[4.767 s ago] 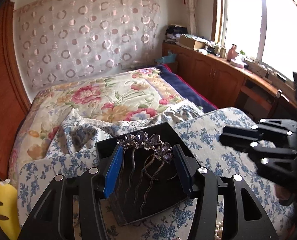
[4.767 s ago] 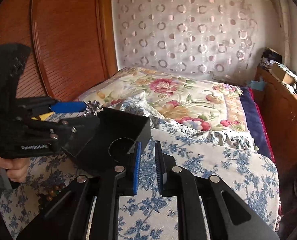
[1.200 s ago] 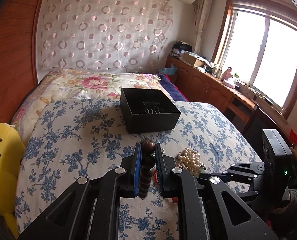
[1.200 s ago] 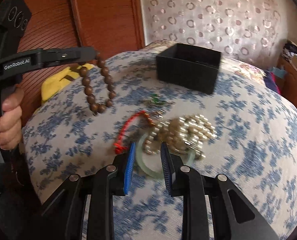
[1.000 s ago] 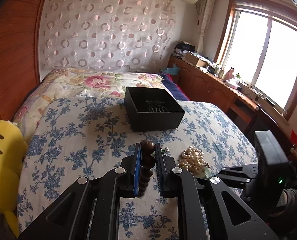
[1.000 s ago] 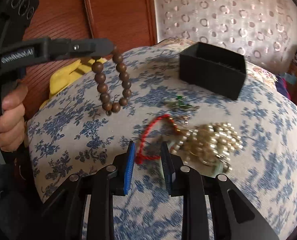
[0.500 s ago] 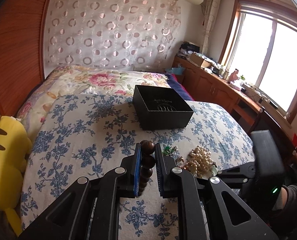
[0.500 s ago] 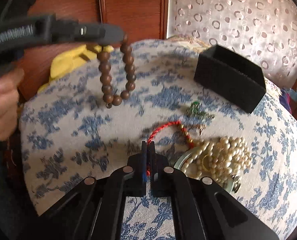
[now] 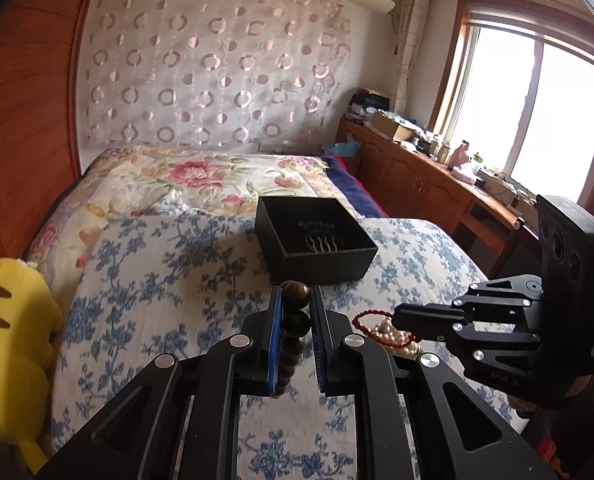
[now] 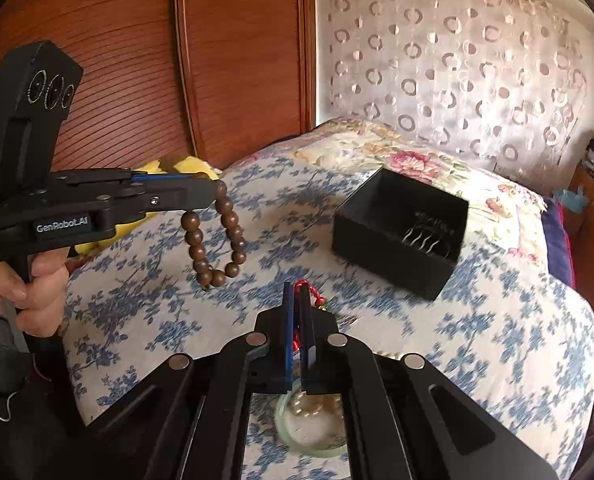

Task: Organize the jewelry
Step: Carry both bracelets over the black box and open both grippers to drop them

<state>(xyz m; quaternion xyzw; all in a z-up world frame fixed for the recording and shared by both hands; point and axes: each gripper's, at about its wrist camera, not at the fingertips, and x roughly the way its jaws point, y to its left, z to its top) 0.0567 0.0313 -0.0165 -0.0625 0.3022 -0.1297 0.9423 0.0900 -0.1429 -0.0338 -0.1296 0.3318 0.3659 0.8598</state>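
Right gripper (image 10: pixel 299 292) view alone shows jade bangle (image 10: pixel 313 436).

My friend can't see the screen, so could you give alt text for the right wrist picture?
Black tongs shut on a red braided cord bracelet above a blue-flowered bedspread. To the left, a second pair of tongs dangles a brown wooden bead bracelet; an open black box sits beyond.
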